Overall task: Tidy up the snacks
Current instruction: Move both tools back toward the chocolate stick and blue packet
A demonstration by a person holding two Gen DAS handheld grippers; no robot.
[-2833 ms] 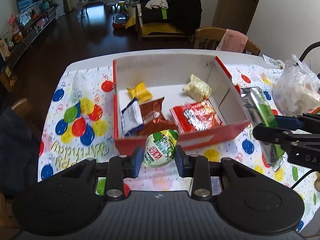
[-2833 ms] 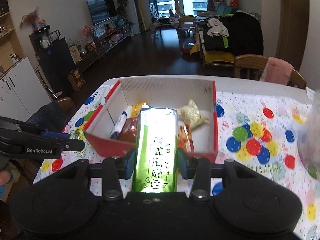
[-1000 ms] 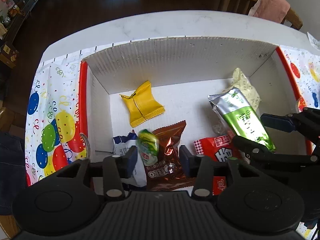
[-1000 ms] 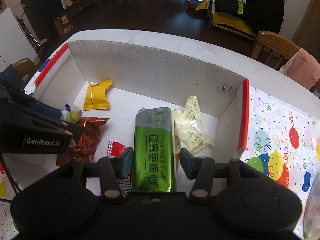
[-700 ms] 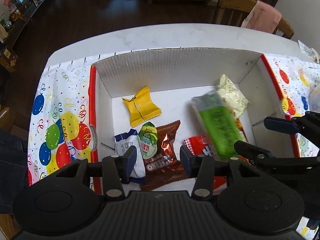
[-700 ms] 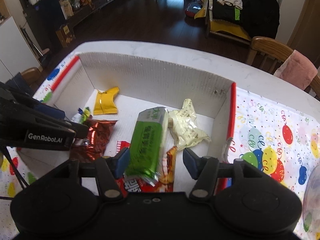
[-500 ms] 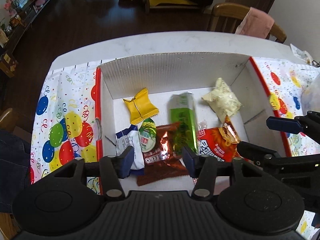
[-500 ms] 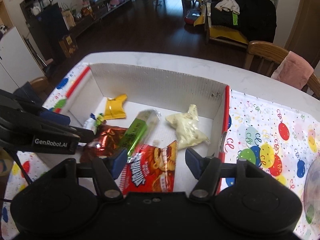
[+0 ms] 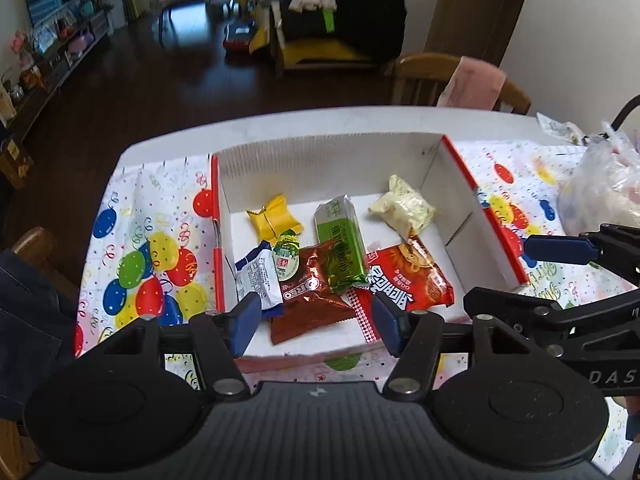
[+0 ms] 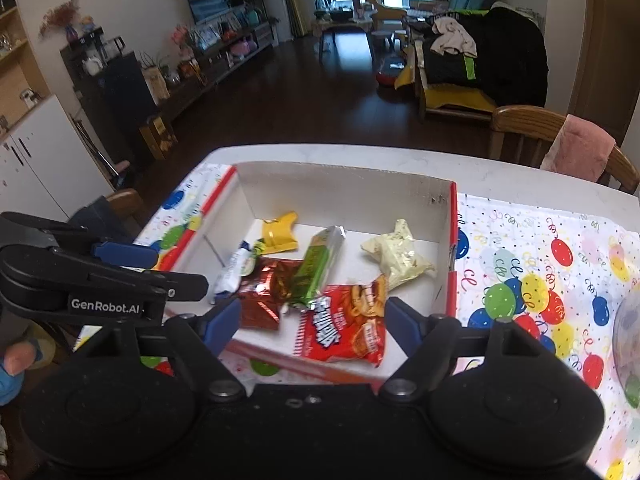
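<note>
A red-and-white cardboard box (image 9: 460, 168) (image 10: 452, 216) on the table holds several snacks. The green bar packet (image 9: 340, 240) (image 10: 316, 268) lies in its middle, partly on a brown Oreo packet (image 9: 310, 300) (image 10: 260, 292). The small round green-and-white snack (image 9: 286, 258) (image 10: 245, 265) lies beside a blue-and-white packet (image 9: 256, 276). A yellow packet (image 9: 274, 220), a pale packet (image 9: 404, 208) and a red packet (image 9: 408, 276) (image 10: 344, 320) are also inside. My left gripper (image 9: 314, 322) is open and empty above the box's near edge. My right gripper (image 10: 314, 324) is open and empty there too.
A balloon-print cloth (image 9: 140, 248) (image 10: 540, 280) covers the white table. A clear plastic bag (image 9: 600, 188) sits at the right. A wooden chair with a pink cloth (image 10: 576, 148) stands behind the table. The other gripper shows at each view's side (image 9: 560, 276) (image 10: 80, 276).
Both grippers released their snacks into the box, the round snack at left and the green bar in the middle. Both then drew back and up from the box, jaws open.
</note>
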